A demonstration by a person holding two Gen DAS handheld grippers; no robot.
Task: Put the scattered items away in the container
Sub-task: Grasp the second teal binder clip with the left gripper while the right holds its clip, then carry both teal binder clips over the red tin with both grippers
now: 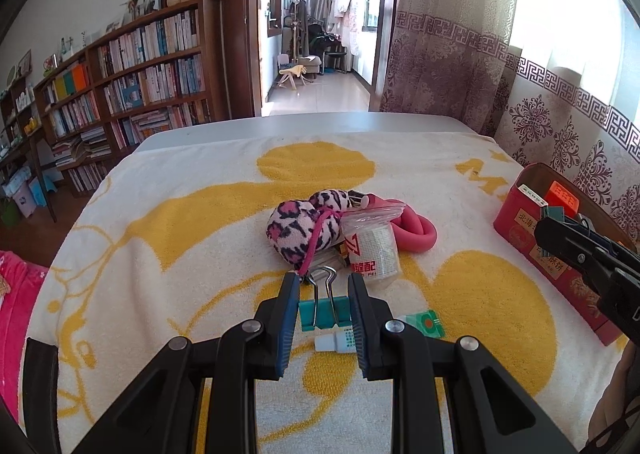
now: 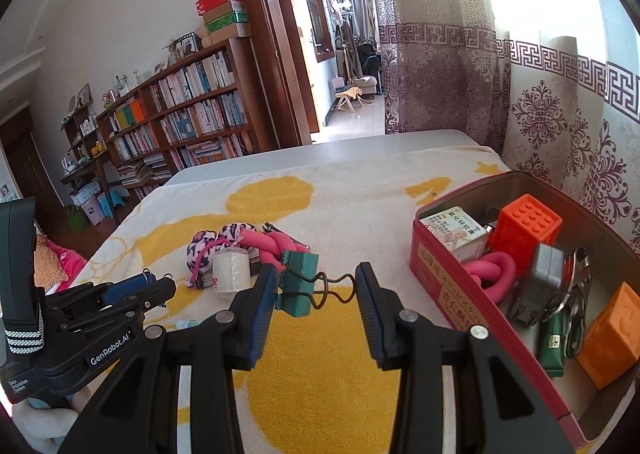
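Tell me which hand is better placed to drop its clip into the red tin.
Right: the right gripper holds its binder clip beside the red tin; the left gripper grips its clip farther away, over the towel.

Daylight is glaring through the curtain [image 1: 560,34], washing it out; fisheye edges are bending and darkening.

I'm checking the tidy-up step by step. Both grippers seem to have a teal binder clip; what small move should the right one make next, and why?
Probably carry the right gripper sideways over the red tin and then open. Its jaws hold a teal binder clip by body and wire handles, clear of the towel, and the tin stands open just beside it with room near the pink foam roller.
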